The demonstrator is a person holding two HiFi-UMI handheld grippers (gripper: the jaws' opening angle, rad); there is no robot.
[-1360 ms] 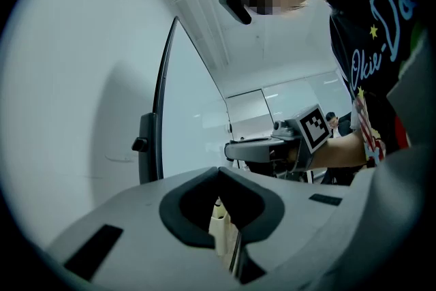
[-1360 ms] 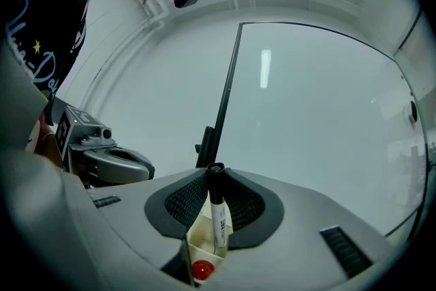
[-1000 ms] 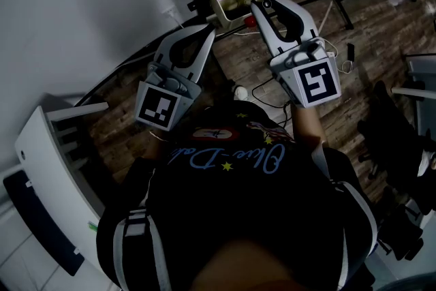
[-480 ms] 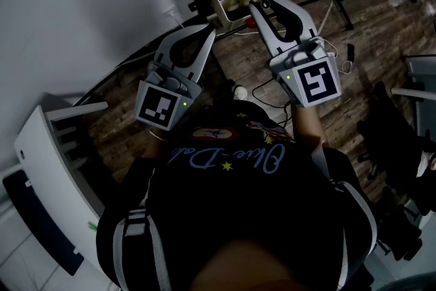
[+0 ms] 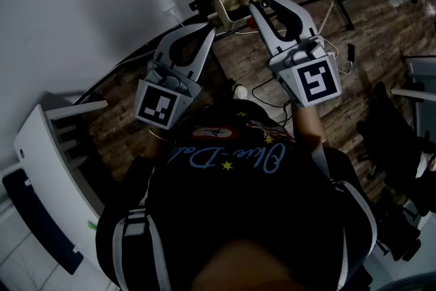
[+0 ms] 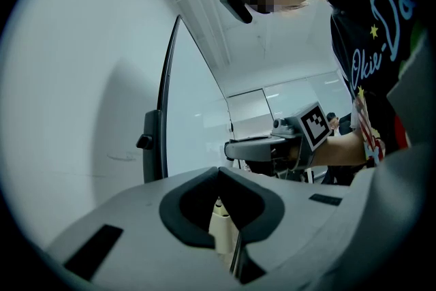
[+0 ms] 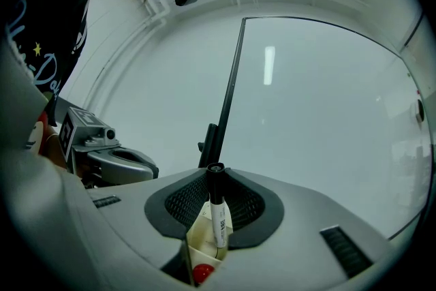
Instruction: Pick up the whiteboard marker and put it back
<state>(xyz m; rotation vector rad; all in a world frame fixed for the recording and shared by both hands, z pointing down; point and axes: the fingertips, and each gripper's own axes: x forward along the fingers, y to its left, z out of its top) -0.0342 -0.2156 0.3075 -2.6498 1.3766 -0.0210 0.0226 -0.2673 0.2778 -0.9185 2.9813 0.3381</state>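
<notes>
- The left gripper [image 6: 219, 172] hangs at the left with its jaws pressed together on nothing. Through the slit below their tips only a bit of the cream holder shows. It takes no part in the work at this moment.
- The cream holder [image 5: 222, 9] sits on the whiteboard stand, just ahead of both grippers. A round red thing [image 7: 201, 274] lies in its near compartment.
- The right gripper [image 7: 216, 177] is pinched on the whiteboard marker [image 7: 218, 218], gripping it just below the black cap.
- The marker stands nearly upright, cap up, with its white barrel pointing down into the holder just beside the red thing. Whether its lower end touches the bottom cannot be told.
- Judged from this, the pick-up is done and the marker is over its place, perhaps partly inside it. What seems left is to lower it fully, spread the jaws, and draw the right gripper clear without knocking the holder.
</notes>
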